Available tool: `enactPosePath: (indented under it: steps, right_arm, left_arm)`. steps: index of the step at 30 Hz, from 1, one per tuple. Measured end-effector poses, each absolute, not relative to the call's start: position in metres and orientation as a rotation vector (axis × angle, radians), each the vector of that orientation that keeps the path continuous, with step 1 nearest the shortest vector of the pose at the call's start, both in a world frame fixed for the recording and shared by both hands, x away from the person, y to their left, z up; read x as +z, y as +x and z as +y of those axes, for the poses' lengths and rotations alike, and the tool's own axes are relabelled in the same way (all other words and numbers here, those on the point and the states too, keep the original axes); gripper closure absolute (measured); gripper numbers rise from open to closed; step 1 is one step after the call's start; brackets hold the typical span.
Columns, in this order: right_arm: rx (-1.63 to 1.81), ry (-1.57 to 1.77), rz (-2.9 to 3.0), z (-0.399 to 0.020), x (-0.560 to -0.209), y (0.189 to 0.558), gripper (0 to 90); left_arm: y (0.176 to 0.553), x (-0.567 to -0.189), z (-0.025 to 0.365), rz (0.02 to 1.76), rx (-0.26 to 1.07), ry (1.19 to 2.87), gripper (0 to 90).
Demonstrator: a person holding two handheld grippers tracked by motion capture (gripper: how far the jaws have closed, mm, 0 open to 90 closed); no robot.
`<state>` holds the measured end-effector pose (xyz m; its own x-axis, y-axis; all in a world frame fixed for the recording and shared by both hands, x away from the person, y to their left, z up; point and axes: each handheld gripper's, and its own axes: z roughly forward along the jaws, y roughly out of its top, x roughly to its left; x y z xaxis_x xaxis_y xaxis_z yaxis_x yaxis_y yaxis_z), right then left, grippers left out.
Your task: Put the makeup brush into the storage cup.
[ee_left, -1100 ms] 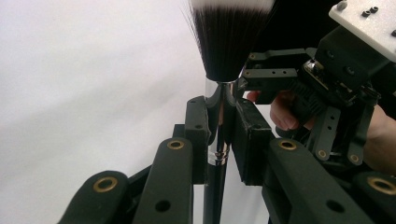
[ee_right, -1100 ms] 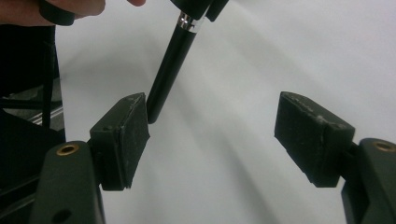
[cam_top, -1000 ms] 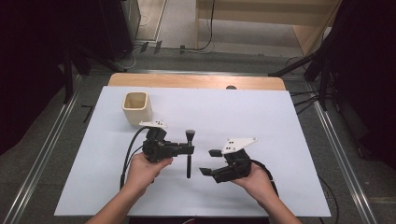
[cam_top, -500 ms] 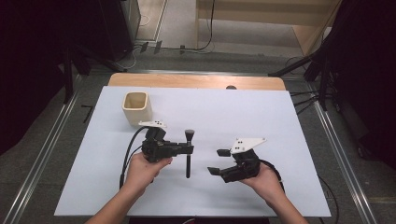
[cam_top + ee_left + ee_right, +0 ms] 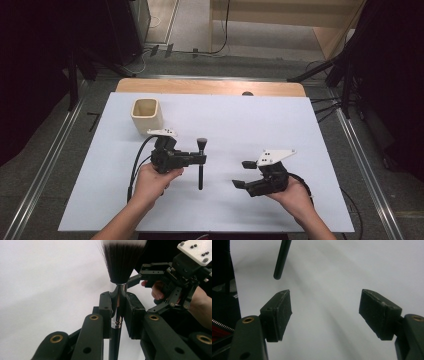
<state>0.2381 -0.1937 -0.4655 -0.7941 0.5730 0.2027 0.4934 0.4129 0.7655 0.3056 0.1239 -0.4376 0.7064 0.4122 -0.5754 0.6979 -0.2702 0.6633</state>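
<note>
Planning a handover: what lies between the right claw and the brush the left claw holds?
Nothing: in the high view, bare white table separates the open right claw from the brush clamped in the left claw.

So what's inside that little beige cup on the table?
The beige cup stands open near the table's far left corner. From above, its inner walls look bare, with nothing sticking out. The near wall hides part of the bottom, so that part cannot be checked.

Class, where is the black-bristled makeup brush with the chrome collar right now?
In the high view, the makeup brush is left of centre on the white table, clamped in the left gripper, bristles toward the beige cup.
</note>
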Motion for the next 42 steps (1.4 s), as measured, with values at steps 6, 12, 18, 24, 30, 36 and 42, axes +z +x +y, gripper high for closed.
enactPosePath:
  steps: [6,12,18,24,30,36,42]
  right_arm:
    - [1.331,0.993,2.550,-0.206,-0.467,0.233,27.1]
    - [1.318,1.017,2.539,-0.217,-0.469,0.229,27.1]
    - [1.308,1.038,2.528,-0.228,-0.470,0.224,27.1]
    - [1.306,1.053,2.513,-0.236,-0.471,0.219,27.2]
    - [1.298,1.070,2.505,-0.245,-0.473,0.214,27.1]
    - [1.290,1.091,2.495,-0.253,-0.475,0.210,27.2]
    - [1.292,1.107,2.496,-0.254,-0.476,0.210,27.1]
  left_arm:
    - [0.306,-0.438,0.124,0.862,-0.353,1.904,78.3]
    - [0.307,-0.437,0.125,0.864,-0.356,1.902,78.3]
    - [0.307,-0.437,0.127,0.869,-0.354,1.900,78.3]
    - [0.308,-0.435,0.130,0.874,-0.346,1.895,78.3]
    - [0.309,-0.434,0.132,0.875,-0.336,1.896,78.3]
    - [0.310,-0.433,0.134,0.876,-0.330,1.901,78.2]
    - [0.311,-0.429,0.136,0.877,-0.290,1.908,78.2]
